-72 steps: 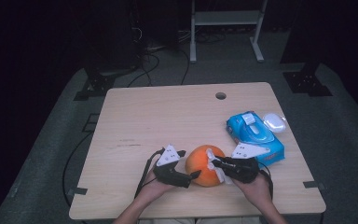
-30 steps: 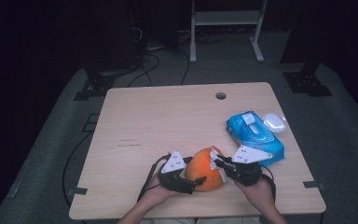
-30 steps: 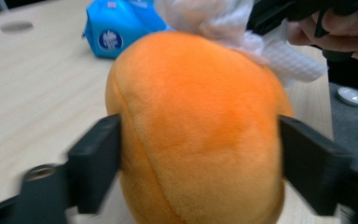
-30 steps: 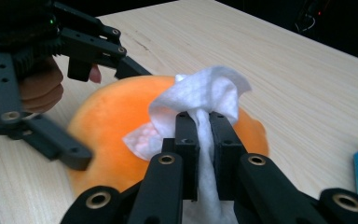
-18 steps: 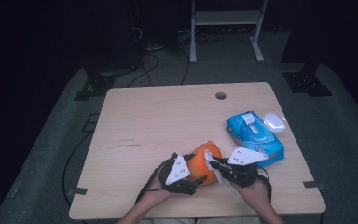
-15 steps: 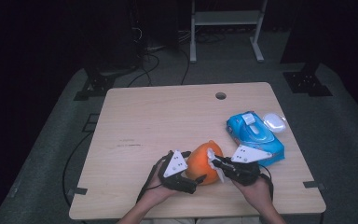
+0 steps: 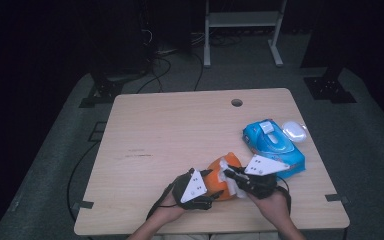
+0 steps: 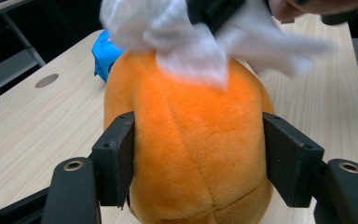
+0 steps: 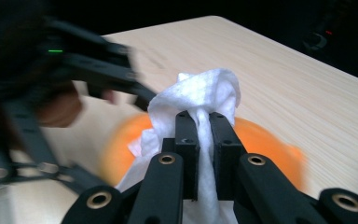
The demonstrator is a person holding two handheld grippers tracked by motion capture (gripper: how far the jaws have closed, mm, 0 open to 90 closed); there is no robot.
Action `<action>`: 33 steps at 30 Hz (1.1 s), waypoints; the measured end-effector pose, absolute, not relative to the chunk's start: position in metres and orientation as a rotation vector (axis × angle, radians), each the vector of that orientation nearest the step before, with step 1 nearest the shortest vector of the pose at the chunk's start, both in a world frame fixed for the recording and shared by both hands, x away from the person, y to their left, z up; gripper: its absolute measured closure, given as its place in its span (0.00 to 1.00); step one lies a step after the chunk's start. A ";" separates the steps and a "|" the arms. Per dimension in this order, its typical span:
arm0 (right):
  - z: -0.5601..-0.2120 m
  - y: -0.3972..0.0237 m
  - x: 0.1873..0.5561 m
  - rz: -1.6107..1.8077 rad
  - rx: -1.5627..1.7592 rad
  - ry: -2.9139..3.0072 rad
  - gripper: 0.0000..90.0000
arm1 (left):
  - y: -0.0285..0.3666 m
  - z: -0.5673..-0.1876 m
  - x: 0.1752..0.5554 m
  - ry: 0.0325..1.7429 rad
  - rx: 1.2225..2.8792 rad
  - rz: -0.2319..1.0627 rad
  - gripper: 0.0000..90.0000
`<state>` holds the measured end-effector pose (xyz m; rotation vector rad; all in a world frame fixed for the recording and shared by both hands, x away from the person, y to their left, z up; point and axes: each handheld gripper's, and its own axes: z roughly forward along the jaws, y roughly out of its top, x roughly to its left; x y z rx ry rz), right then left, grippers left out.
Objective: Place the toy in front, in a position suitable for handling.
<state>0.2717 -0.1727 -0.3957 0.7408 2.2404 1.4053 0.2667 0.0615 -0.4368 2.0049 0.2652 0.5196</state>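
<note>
**Wipe pressing on the orange plush, held from both sides**

High view: the orange plush toy (image 7: 220, 176) is lying near the front edge of the table (image 7: 180, 130), between the two grippers. The left gripper (image 7: 206, 192) is sitting against its near-left side and the right gripper (image 7: 231, 176) is reaching over its right side with a white wipe (image 7: 228, 175). The hands and grey plates are covering much of the toy, so its outline is hard to make out. Behind the right hand a blue wipes pack (image 7: 273, 147) is lying, with a white lid-like piece (image 7: 294, 131) just beside it.

Left gripper view: the plush (image 8: 193, 140) is sitting between the jaws, which have just been closing – the left pad is touching the fur, the right pad is standing at its flank, contact unclear. The wipe (image 8: 191, 42) is blurring across the top.

Right gripper view: the jaws are pinching the wipe (image 9: 200, 100) tightly – nearly closed on it. The plush (image 9: 256, 144) beneath and the left gripper (image 9: 147, 99) beyond are blurring.
</note>
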 end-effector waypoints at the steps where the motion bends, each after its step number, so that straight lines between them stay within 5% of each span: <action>1: -0.396 -0.177 0.273 1.396 0.760 2.232 0.92 | 0.061 -0.437 0.267 0.270 1.998 0.513 0.36; 6: -0.397 -0.168 0.266 1.390 0.729 2.244 0.92 | 0.061 -0.434 0.274 0.410 1.949 0.356 0.17; 11: -0.394 -0.149 0.256 1.343 0.613 2.282 0.92 | 0.066 -0.433 0.271 0.369 1.970 0.432 0.38; 15: -0.393 -0.166 0.268 1.374 0.726 2.243 0.92 | 0.062 -0.430 0.266 0.308 1.964 0.521 0.45; 23: -0.393 -0.151 0.257 1.347 0.614 2.271 0.92 | 0.063 -0.433 0.265 0.253 1.988 0.535 0.42; 30: -0.405 -0.188 0.280 1.295 0.804 2.222 0.92 | 0.071 -0.435 0.269 0.262 2.002 0.508 0.43; 33: -0.405 -0.185 0.277 1.337 0.785 2.229 0.92 | 0.071 -0.435 0.273 0.307 2.001 0.462 0.34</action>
